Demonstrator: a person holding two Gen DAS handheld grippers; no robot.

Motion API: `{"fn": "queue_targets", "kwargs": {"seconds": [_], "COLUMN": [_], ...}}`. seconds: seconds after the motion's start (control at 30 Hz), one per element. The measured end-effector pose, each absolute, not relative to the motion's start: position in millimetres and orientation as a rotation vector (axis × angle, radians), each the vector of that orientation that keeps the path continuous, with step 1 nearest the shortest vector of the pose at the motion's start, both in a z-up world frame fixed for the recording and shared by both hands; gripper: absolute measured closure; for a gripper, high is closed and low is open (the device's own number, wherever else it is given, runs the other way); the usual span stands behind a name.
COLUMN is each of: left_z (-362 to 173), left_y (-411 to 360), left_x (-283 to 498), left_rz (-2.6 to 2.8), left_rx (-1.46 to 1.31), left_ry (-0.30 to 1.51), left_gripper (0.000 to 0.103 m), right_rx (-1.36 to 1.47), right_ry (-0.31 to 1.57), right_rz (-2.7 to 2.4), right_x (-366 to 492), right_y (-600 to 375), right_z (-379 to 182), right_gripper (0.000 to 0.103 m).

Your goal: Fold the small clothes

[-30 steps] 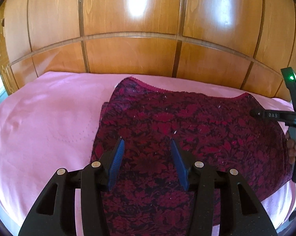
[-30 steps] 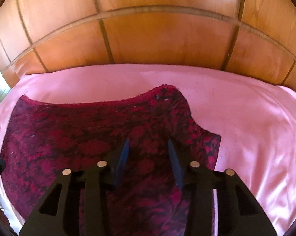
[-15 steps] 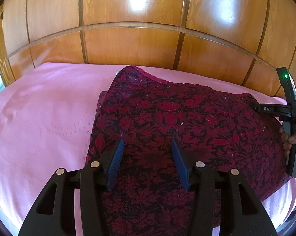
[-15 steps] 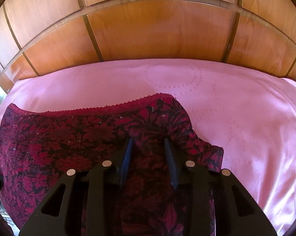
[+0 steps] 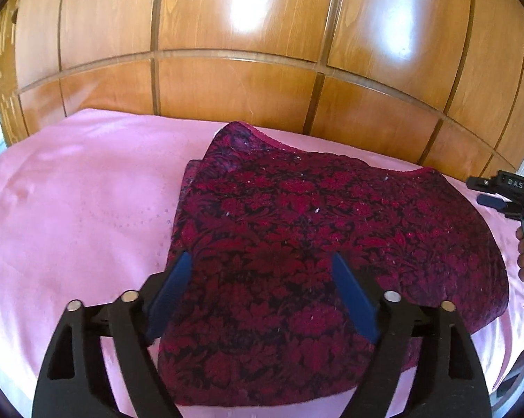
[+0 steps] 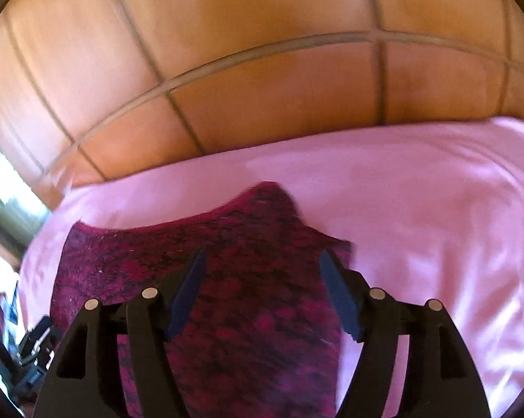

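Observation:
A dark red floral garment point(image 5: 296, 216) lies folded and flat on the pink sheet point(image 5: 70, 209). My left gripper point(image 5: 260, 257) hovers over its near left part with its jaws opening wide. Cloth shows below the blue pads point(image 5: 173, 285), but they do not press on it. At the right edge of the left wrist view a hand holds my right gripper point(image 5: 485, 191) just off the garment's right side. In the blurred right wrist view my right gripper point(image 6: 262, 254) stands over the garment point(image 6: 248, 313), its jaws opening with nothing pinched between them.
A glossy wooden panelled wall point(image 5: 244, 69) rises right behind the bed. Pink sheet point(image 6: 436, 226) spreads bare to the left and right of the garment. A bright window strip point(image 6: 4, 209) shows at the far left of the right wrist view.
Both grippers' jaws have spread much wider. The right gripper has drawn back to the right, off the garment's edge, and its view has swung and blurred. The garment stays flat.

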State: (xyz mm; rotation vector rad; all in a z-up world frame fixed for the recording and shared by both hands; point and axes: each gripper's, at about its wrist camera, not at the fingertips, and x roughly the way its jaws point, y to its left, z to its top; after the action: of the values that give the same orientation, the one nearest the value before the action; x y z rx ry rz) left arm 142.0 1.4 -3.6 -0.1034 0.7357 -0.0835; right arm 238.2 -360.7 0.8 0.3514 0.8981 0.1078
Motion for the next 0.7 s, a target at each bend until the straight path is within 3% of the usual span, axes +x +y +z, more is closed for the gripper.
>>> {"fn": "queue_targets", "kwargs": {"seconds": [0.2, 0.33, 0.5, 0.57, 0.63, 0.7], "left_z": [-5.3, -1.4, 7.3, 9.8, 13.4, 15.1], "left_y": [3.7, 2.3, -11.5, -20.6, -33.9, -49.5], "left_x": [134.3, 131.4, 123.8, 125.1, 128.8, 134.9], "left_rz": [-0.158, -0.170, -0.184, -0.211, -0.245, -0.283], "left_rx": [-0.166, -0.175, -0.127, -0.108, -0.080, -0.048], "left_ry": [0.775, 0.784, 0.752, 0.743, 0.731, 0.726], "left_gripper": [0.016, 0.016, 0.016, 0.016, 0.019, 0.023], "right_rx": [0.516, 0.517, 0.517, 0.492, 0.457, 0.490], "right_ry": [0.967, 0.956, 0.914, 0.945, 0.963, 0.962], "right_rz": [0.112, 0.117, 0.136, 0.172, 0.147, 0.148], "right_x": [211.4, 190.8, 173.7, 172.7, 170.7, 167.6], "right_y": [-403.1, -404.9, -399.5, -391.5, -387.2, -390.1], "right_z": [-33.2, -38.7, -31.3, -35.1, -39.2, -42.9], "right_gripper": [0.035, 0.046, 0.047, 0.046, 0.033, 0.033]}}
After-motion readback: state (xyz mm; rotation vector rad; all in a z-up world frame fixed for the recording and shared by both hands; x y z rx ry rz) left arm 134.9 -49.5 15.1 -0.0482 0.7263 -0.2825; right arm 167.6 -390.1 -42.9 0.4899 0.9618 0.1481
